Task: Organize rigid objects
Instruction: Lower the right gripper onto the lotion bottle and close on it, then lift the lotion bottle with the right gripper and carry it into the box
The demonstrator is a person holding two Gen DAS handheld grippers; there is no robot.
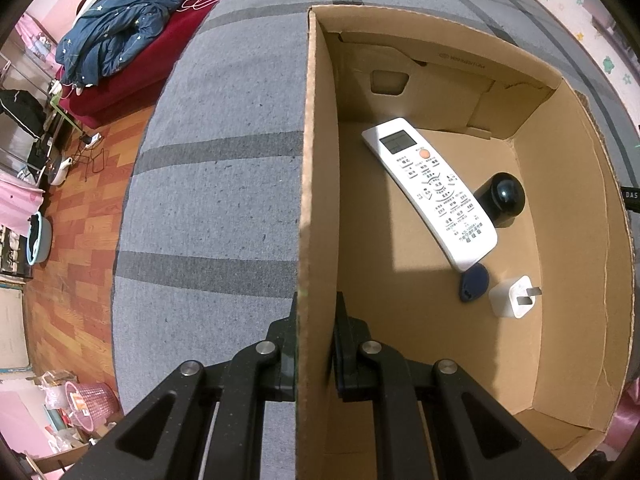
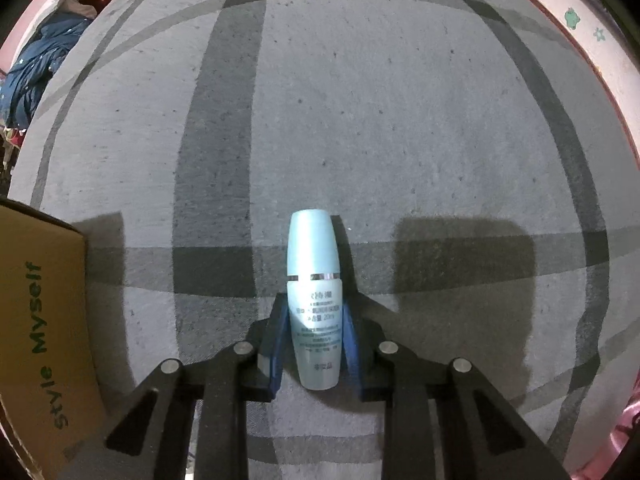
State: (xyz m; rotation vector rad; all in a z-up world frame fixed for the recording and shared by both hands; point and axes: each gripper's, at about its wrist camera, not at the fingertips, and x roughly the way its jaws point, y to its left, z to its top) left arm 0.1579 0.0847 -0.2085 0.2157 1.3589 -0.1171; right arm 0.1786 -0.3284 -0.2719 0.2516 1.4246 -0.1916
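Cardboard box wall (image 1: 316, 200) is sitting pinched in my left tongs (image 1: 316, 320); my right tongs (image 2: 314, 344), lower centre, are clamping the pale-blue bottle (image 2: 314, 280).

Left of the fingers, a grey bedspread with dark stripes (image 1: 208, 200) gives way to a red-brown wood-pattern floor (image 1: 76, 240). Far ahead-left, a crumpled navy star-print quilt (image 1: 116, 36) lies on a red couch (image 1: 132, 80). A pink plastic wastebasket (image 1: 94, 400) stands low on the left.

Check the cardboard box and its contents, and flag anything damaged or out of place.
The brown cardboard box has a torn, ragged inner flap at its far corner. The white remote control lies askew, resting on a dark blue key fob.
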